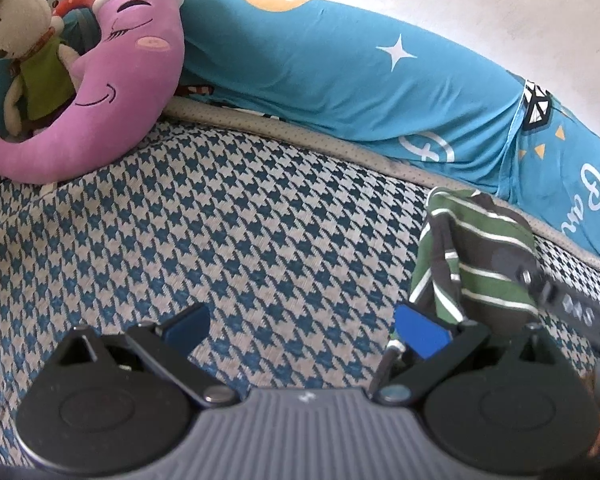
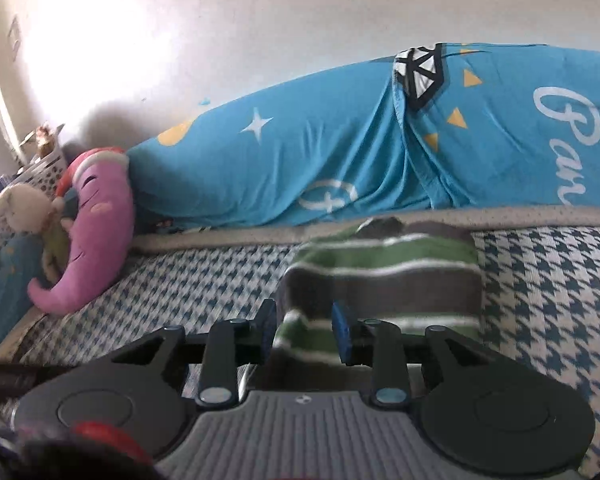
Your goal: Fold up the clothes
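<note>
Bed [image 1: 228,232] with houndstooth cover meets white wall [image 2: 260,32]; blue blanket [image 1: 340,76] along far edge. Right claw [image 2: 305,330] grips striped shirt [image 2: 384,276]; left claw [image 1: 300,330] gapes empty.

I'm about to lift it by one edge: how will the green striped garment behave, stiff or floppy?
Probably floppy: the green striped garment already sags in soft folds between the right gripper fingers. Likely light, since it bunches and drapes loosely. It may drag on the houndstooth cover.
</note>
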Tool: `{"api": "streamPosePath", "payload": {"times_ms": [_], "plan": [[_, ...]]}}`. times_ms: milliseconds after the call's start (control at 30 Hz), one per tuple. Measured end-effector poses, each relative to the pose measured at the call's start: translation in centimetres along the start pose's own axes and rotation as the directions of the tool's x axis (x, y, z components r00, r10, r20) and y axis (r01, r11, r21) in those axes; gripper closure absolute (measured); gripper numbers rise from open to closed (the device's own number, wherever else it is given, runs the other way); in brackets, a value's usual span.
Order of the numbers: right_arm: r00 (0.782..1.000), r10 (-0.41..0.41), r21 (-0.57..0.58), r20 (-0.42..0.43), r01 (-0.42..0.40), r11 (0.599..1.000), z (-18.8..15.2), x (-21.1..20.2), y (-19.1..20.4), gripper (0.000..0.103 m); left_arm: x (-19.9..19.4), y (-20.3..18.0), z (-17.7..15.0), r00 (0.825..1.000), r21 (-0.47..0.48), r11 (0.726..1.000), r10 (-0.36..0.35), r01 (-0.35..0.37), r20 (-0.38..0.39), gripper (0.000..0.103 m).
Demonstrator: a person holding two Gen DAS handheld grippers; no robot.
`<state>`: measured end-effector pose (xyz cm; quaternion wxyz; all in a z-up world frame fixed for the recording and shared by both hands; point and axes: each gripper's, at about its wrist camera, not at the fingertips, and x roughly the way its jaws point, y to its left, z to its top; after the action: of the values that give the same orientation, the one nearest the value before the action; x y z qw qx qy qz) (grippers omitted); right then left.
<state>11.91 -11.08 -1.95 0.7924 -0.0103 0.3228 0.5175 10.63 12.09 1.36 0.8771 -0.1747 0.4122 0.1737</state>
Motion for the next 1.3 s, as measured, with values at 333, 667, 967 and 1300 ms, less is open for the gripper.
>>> {"api": "streamPosePath", "payload": {"times_ms": [333, 667, 967, 1300], "plan": [[0.991, 0.07, -0.167, -0.117, -0.089, 0.982, -3.9, -1.9, 3.2, 0.059, -0.2, -0.2, -0.2, 1.0, 0.006, 1.0, 0.003, -0.003, 0.005, 0.0], [0.995, 0.059, -0.207, -0.085, -0.075, 0.976, -5.0, -1.1, 3.9, 0.087, -0.1, 0.0, -0.2, 1.0, 0.002, 1.0, 0.008, -0.008, 0.0, 0.0], [0.988, 0.092, -0.262, -0.126, -0.123, 0.957, -6.8, 1.7, 6.4, 0.084, 0.2, -0.2, -0.1, 1.0, 0.005, 1.0, 0.004, -0.004, -0.014, 0.0], [0.991, 0.086, -0.268, -0.103, -0.111, 0.957, -6.0, -0.4, 6.4, 0.08, 0.2, -0.5, -0.3, 1.0, 0.034, 0.999, 0.006, -0.005, -0.018, 0.0]]}}
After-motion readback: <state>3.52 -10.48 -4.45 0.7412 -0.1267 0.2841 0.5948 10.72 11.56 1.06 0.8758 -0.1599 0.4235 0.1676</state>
